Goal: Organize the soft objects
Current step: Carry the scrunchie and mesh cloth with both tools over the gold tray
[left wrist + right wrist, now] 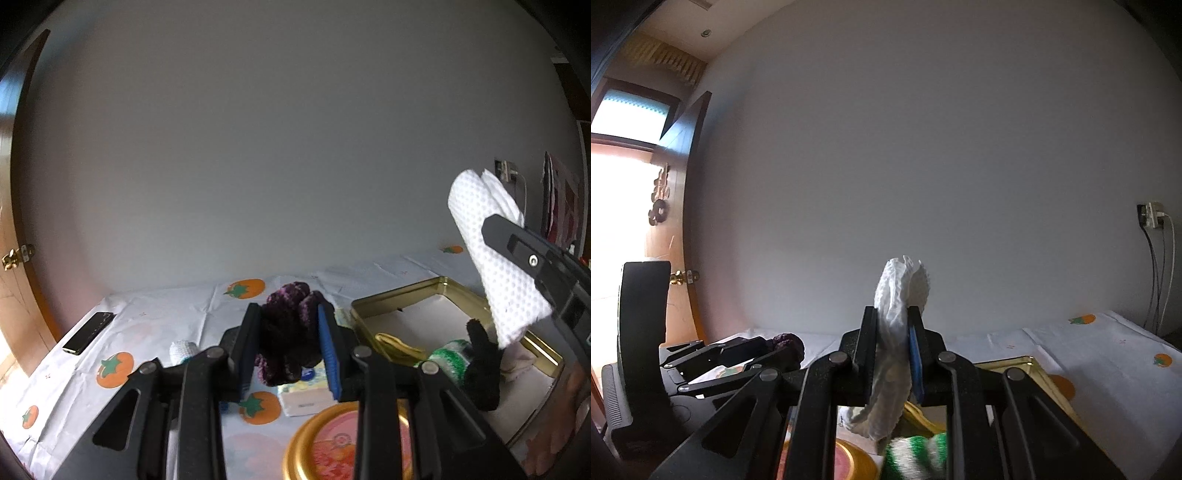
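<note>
My left gripper (290,314) is shut on a dark purple knitted piece (288,325) and holds it above the table. My right gripper (892,317) is shut on a white mesh cloth (897,332), raised over the open gold tin (413,295); the cloth also shows in the left wrist view (491,258). In the tin lie a green-and-white knit item (447,360), a black soft piece (484,369) and a yellow band (395,345). The left gripper with the purple piece shows at the left of the right wrist view (783,347).
The table has a white cloth with orange tomato prints (155,317). A phone (88,332) lies at its left edge. A round gold-rimmed lid (325,446), a tissue pack (304,397) and a white knit item (183,350) lie below the left gripper. A wall stands behind.
</note>
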Demonstrator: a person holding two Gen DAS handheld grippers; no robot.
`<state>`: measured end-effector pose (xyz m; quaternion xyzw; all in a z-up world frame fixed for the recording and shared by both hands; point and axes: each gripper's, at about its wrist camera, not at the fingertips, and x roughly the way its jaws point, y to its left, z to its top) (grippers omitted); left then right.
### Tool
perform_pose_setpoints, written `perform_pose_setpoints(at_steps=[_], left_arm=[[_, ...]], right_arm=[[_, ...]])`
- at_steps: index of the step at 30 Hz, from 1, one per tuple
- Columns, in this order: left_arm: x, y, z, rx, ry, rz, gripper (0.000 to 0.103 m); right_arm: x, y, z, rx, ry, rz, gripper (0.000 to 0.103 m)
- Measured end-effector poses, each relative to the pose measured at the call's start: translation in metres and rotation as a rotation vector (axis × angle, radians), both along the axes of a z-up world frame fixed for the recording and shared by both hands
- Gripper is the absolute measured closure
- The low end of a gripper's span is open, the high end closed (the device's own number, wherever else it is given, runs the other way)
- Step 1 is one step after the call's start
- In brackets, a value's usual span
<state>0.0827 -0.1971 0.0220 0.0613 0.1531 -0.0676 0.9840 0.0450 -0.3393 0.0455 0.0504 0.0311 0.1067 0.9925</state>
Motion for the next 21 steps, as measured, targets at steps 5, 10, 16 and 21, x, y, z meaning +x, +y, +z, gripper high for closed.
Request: perform_pose_setpoints(at_steps=[5,10,16,21], left_arm=[[0.001,-0.015,0.004,-0.003,0.021,-0.035,0.073],[0.002,-0.032,0.007,-0.006,0.041,-0.084,0.073],[0.001,-0.052,0.011,-0.011,0.074,-0.148,0.073],[0.004,-0.072,0.009,-0.001,0.121,-0.206,0.073]], right_arm=[[0.002,-0.013,0.004,-0.007,0.008,-0.023,0.086],[0.006,-0.028,0.007,-0.015,0.028,-0.047,0.086],[0.012,-0.046,0.007,-0.032,0.060,-0.055,0.086],[0.019,-0.060,0.007,-0.039,0.103,-0.062,0.086]])
